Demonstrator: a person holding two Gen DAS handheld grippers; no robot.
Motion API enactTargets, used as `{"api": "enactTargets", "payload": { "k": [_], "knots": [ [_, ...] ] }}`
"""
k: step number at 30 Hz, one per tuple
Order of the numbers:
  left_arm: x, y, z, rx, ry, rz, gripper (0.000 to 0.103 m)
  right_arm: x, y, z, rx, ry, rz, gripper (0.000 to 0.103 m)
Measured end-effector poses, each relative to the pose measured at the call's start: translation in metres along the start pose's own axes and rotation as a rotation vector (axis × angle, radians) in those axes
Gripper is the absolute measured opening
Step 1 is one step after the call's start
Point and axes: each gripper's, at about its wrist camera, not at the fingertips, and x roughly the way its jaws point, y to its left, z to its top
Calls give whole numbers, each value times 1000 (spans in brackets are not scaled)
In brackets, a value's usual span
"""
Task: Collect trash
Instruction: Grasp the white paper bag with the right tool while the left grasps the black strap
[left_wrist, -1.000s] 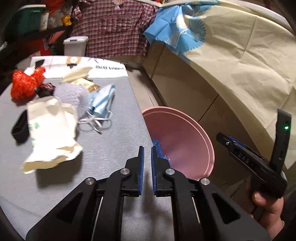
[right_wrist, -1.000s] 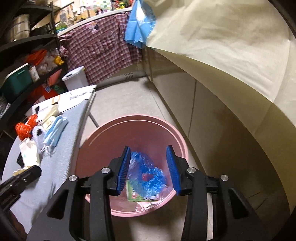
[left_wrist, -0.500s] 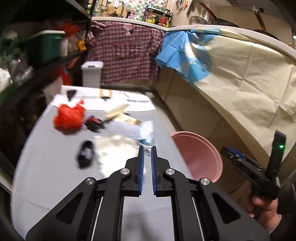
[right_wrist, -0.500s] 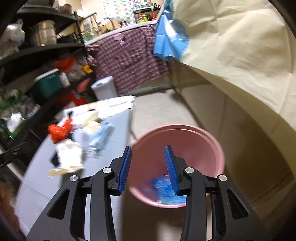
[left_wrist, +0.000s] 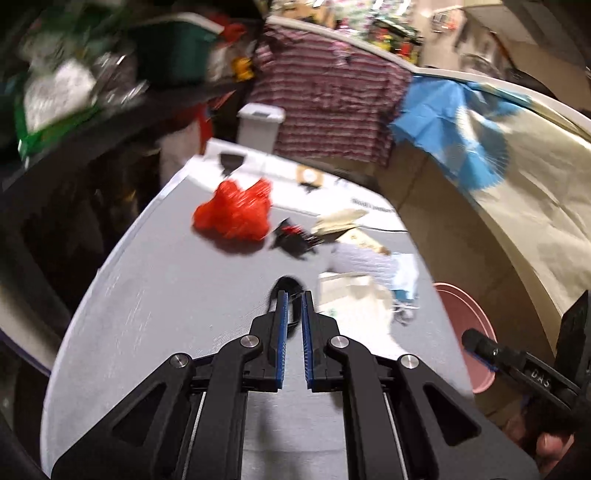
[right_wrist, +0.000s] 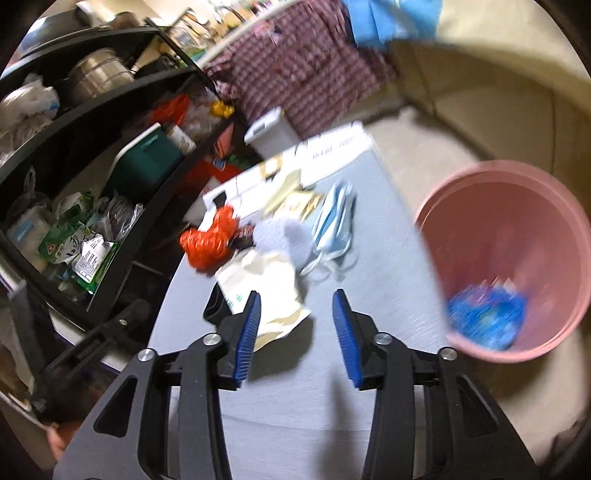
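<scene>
On the grey desk (right_wrist: 369, 266), trash lies clustered: red bag (left_wrist: 234, 214), paper bag (right_wrist: 266, 284), face masks (right_wrist: 334, 221). Both views have swung from the pink bin (right_wrist: 517, 254) back here. Left tongs (left_wrist: 292, 317) clenched, empty; right tongs (right_wrist: 296, 317) released, just widening, suggesting another pickup. Box lettering unreadable.

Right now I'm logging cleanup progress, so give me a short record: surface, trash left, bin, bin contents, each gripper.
surface: grey table
trash left: red plastic bag, cream paper bag, blue face masks, black band, small wrappers
bin: pink bucket, on the floor beside the table
bin contents: blue wrapper
left gripper: shut, empty
right gripper: open, empty, jaws have just been opening
</scene>
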Motion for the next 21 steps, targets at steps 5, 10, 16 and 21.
{"api": "enactTargets", "payload": {
  "k": [5, 10, 16, 21],
  "knots": [
    [17, 13, -3, -14, 13, 26, 11, 36, -7, -10, 105, 105, 36, 54],
    [27, 6, -5, 40, 23, 10, 39, 61, -3, -15, 125, 164, 46, 54],
    [51, 12, -8, 12, 81, 0, 40, 77, 5, -16, 104, 198, 59, 54],
    [67, 16, -12, 1, 140, 20, 40, 80, 7, -14, 92, 189, 39, 49]
  ]
}}
